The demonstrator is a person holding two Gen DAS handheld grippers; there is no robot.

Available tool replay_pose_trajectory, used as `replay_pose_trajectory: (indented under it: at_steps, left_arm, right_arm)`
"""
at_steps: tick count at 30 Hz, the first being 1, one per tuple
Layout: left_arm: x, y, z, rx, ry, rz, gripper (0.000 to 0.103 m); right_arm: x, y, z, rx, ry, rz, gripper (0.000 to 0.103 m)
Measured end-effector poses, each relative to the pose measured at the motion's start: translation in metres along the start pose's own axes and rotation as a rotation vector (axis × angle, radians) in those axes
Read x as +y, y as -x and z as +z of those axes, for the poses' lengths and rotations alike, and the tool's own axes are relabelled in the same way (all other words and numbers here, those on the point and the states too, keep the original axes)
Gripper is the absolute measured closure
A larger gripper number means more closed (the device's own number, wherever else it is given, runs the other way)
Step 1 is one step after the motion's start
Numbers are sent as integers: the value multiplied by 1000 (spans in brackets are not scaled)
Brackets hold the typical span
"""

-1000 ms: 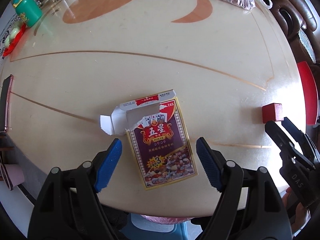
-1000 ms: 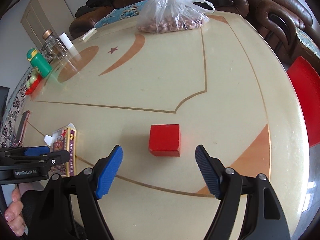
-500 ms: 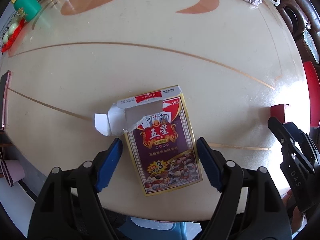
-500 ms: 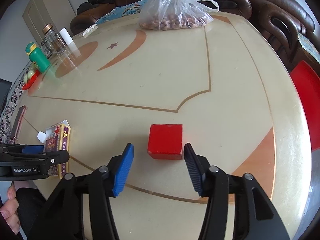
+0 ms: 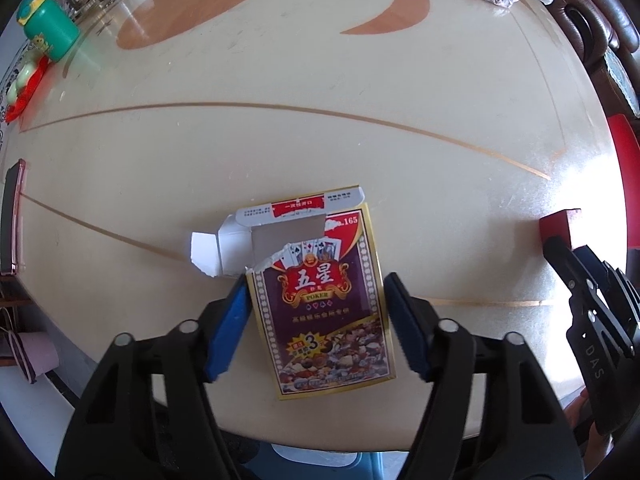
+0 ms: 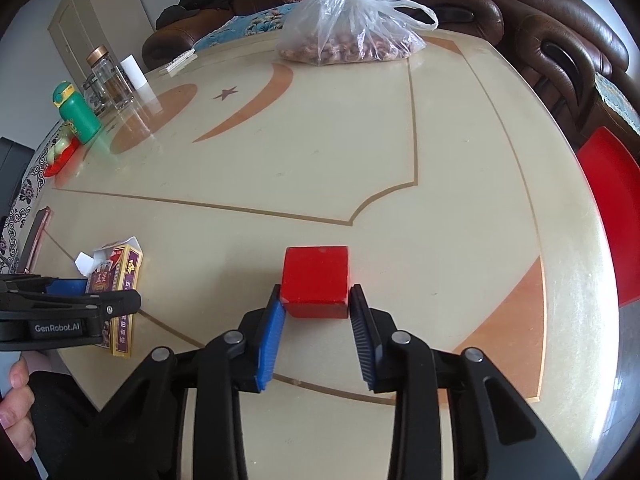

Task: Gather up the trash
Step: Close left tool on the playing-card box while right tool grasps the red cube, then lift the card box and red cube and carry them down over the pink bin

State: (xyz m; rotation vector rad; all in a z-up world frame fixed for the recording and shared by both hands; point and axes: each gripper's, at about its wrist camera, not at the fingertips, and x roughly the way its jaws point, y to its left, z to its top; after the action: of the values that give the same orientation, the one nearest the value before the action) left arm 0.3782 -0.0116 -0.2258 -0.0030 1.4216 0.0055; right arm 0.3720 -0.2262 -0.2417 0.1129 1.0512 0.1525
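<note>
Your left tongs (image 5: 316, 316) point straight down over the playing-card box (image 5: 320, 300) and are closing on it: the box lies flat between the blue ribbed pads, the left pad touching or all but touching its long edge, the right pad (image 5: 404, 328) just beside the other edge with a thin gap. No firm grip shows there.

Your right tongs (image 6: 316, 320) are narrowing on the red block (image 6: 316, 280). Both pad tips sit against the block's near lower corners; the block stands on the table (image 6: 360, 140), near the middle of the right wrist view. Whether the pads already press on it cannot be told for certain, though contact appears on both sides.

The card box is glossy printed cardboard, maroon with a gold border, its top flap torn open and white inside. The block is a plain, matte red cube. The table is round, cream, polished, with orange inlay shapes and thin brass-coloured lines.

From the right wrist view, at 12 o'clock lies a thin clear plastic bag (image 6: 348, 32) of brown nuts; at 10 o'clock stand a green bottle (image 6: 76, 116) and a glass jar (image 6: 108, 76).

In the left wrist view the red block is cut to a corner at 3 o'clock, behind the right tongs. A dark flat item at 9 o'clock is too cropped to name. Your hand (image 6: 16, 412) shows only partly at the lower left.
</note>
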Motion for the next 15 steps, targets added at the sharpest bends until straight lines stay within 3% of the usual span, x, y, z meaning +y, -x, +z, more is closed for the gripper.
replay_pose_trajectory:
  at_steps: [10, 15]
  left_arm:
    - [-2, 17, -1, -54, -26, 4, 41]
    - [-3, 34, -18, -105, -44, 13, 41]
  right_arm:
    - [5, 7, -3, -12, 13, 0, 72]
    - [8, 14, -4, -22, 13, -2, 72]
